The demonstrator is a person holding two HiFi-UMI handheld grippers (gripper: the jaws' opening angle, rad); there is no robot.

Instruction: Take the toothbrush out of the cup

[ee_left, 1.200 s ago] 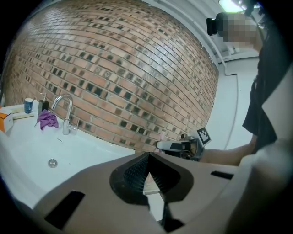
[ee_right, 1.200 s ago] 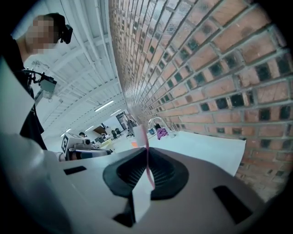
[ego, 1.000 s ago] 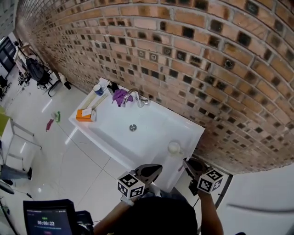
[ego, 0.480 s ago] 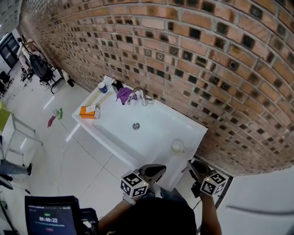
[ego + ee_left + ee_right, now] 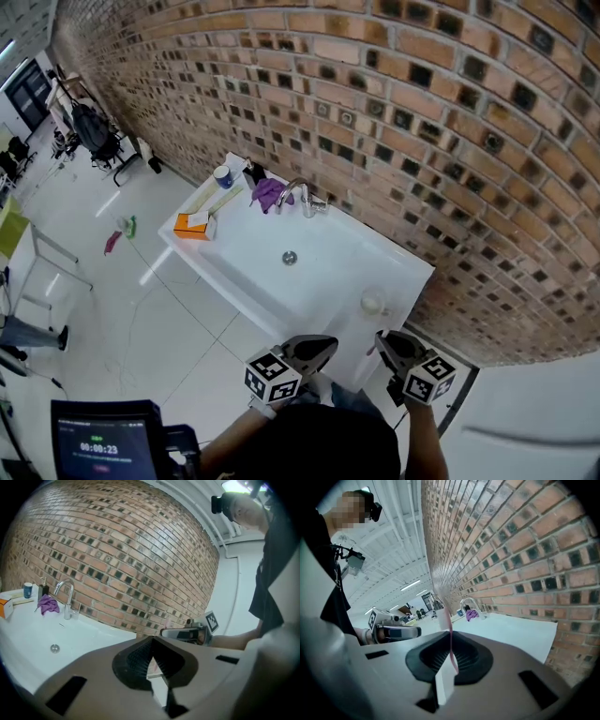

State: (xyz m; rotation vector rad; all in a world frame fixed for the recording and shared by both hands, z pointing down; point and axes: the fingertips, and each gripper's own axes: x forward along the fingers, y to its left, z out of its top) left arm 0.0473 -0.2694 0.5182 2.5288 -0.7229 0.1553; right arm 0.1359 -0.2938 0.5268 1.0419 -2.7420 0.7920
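Right tongs [image 5: 450, 635] clamp the pink toothbrush [image 5: 451, 653]; left tongs [image 5: 152, 641] closed, empty; tablet [image 5: 98, 445] reads 00:00:23

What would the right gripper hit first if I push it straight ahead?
Most likely the cup on the sink corner, just beyond the right gripper's fingers, which pinch the pink toothbrush. How close is hard to judge.

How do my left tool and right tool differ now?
The right tool has the pink toothbrush between its jaws; the left tool has its jaws together on nothing. The right tool is nearer the white cup than the left tool. Both hover by the near edge of the sink.
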